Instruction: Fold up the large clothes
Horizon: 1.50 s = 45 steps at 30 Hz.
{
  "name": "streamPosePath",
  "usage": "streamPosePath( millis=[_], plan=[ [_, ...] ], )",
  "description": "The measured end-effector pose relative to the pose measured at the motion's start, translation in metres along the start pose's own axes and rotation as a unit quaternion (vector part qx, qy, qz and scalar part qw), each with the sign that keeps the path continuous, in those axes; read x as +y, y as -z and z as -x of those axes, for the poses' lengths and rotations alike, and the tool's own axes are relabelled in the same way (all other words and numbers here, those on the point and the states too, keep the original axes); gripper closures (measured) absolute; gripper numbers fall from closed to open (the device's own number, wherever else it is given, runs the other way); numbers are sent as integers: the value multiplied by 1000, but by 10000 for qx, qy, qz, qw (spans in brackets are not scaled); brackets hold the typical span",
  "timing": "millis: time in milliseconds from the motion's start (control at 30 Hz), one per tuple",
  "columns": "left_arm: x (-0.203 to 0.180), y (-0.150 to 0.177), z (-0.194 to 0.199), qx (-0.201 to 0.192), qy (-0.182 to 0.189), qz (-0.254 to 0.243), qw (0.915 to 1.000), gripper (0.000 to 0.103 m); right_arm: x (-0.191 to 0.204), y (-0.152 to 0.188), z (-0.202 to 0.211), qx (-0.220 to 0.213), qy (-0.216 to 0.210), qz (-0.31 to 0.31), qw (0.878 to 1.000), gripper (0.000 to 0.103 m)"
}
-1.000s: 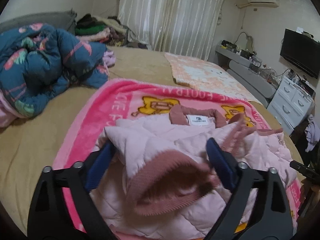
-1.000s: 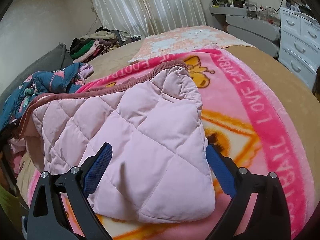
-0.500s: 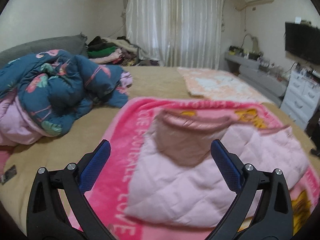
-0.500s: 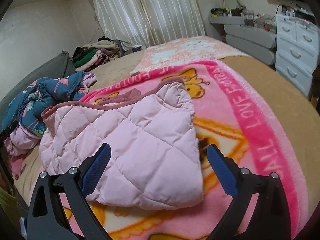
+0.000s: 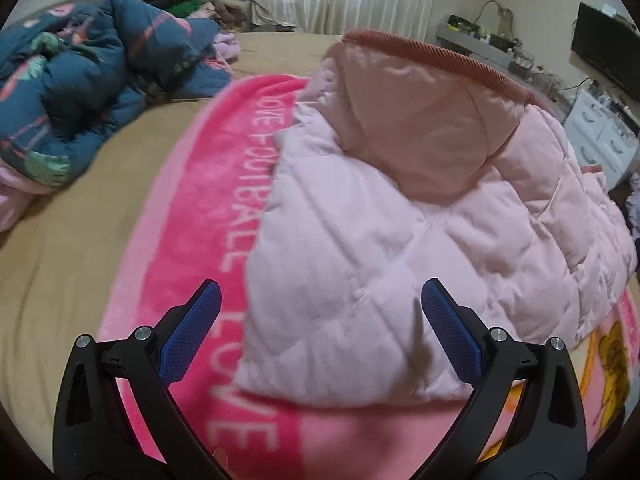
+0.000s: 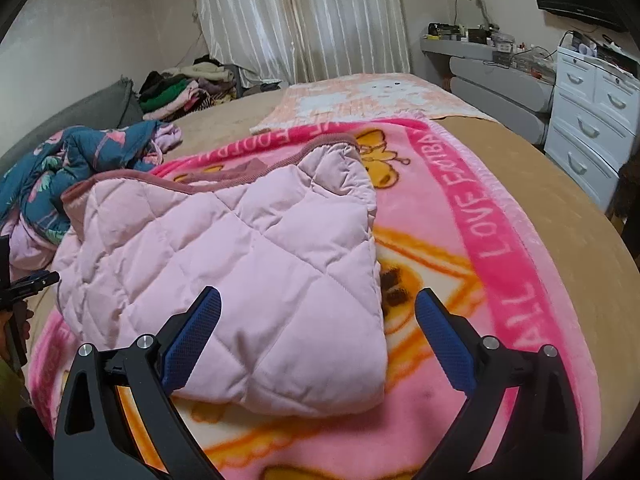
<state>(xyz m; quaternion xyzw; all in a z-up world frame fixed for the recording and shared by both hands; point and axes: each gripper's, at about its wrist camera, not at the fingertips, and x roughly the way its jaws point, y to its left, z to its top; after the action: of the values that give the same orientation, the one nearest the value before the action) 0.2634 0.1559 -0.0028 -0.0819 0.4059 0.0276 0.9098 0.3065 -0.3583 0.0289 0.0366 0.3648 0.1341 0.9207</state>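
The folded pink quilted jacket point(image 6: 240, 280) lies on a pink blanket point(image 6: 500, 248) reading "LOVE FOOTBALL", spread over the bed point(image 6: 560, 184). The left gripper point(image 5: 320, 320) and right gripper point(image 6: 318, 320) both hover over it, fingers apart, holding nothing.

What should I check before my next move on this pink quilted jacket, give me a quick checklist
1. Left gripper open and empty: ok.
2. Right gripper open and empty: ok.
3. Pink quilted jacket lies wholly on the pink blanket: ok.
4. Jacket folded into a compact bundle: ok, sleeves tucked out of sight.
5. Top flap lying flat: not ok, its ribbed edge stands raised in the left wrist view.
6. Blue floral quilt apart from the jacket: cannot tell.
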Motion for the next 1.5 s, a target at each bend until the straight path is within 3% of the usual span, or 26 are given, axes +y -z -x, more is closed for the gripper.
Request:
streamPosePath(
  millis=[67,167,467,533,600,700,967,1100,1233,1367,1500],
  plan=[
    [-6,-2,-3,-48,165,-73,9998,9,3,-1,-10,104,-35,46,9999,6],
    [-16,-5,-12,-36,42,-287,9996,9,10,-1,-26,261,-43,229,9994,7],
    [-14,-11,-33,-67,49,42,10000,12,9,-1,-47,264,117,210,9994,10],
    [-13,-13,-36,-87,32,135,9999,19,5,-4,-51,281,72,87,9995,13],
    [-13,-14,-36,-128,-16,210,9997,43,7,-4,-54,332,71,115,9994,23],
    [-18,-14,-34,-47,-162,188,9997,63,16,0,-53,294,217,392,9986,41],
    [-26,-9,-15,-209,-186,21,9996,89,33,8,-40,-18,533,691,9962,70],
    [-28,-8,9,-482,-114,59,9988,94,43,5,-20,-406,567,1057,9919,79],
    [-24,-20,39,-863,53,181,9961,95,58,-16,14,-1046,559,1332,9840,83],
    [-27,-49,68,-1341,112,205,9907,95,73,-55,39,-1769,617,1517,9705,85],
    [-29,-84,75,-1703,-35,233,9851,95,71,-94,39,-2144,709,1430,9636,85]
  ],
)
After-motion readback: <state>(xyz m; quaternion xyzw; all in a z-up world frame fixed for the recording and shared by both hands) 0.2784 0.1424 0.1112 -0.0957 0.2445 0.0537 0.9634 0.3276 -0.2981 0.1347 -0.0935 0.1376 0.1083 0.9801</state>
